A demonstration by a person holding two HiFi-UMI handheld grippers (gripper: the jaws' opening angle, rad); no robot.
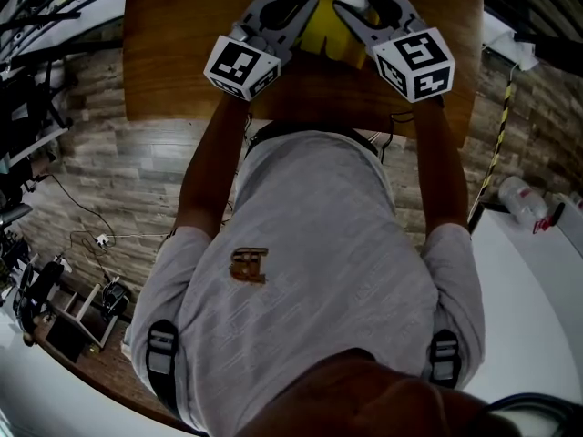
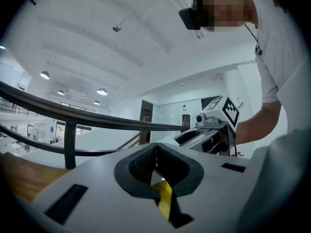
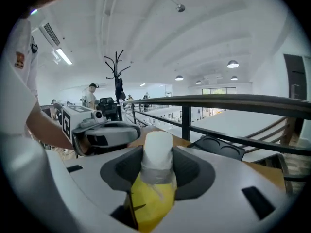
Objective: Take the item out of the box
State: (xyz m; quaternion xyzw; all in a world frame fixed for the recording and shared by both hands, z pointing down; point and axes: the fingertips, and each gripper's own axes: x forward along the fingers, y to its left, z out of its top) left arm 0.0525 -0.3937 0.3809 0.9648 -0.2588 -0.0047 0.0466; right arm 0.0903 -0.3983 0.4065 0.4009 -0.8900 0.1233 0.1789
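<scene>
A yellow item with a white cap [image 1: 326,27] is held up over the wooden table [image 1: 182,44] between both grippers, at the top of the head view. My right gripper [image 3: 158,165] is shut on it: the yellow body [image 3: 151,198] and the white cap [image 3: 159,147] stand between its dark pads. My left gripper [image 2: 155,152] is shut on a thin yellow edge [image 2: 165,198], which I take to be part of the same item. The two grippers face each other closely, left gripper [image 1: 296,12] and right gripper [image 1: 357,5]. No box shows in any view.
A black tray with round hollows [image 3: 218,147] lies on the table behind the right gripper. A dark railing [image 3: 218,101] runs beyond it. A white surface with a bottle [image 1: 524,198] is at the right, and cables [image 1: 100,239] lie on the floor at the left.
</scene>
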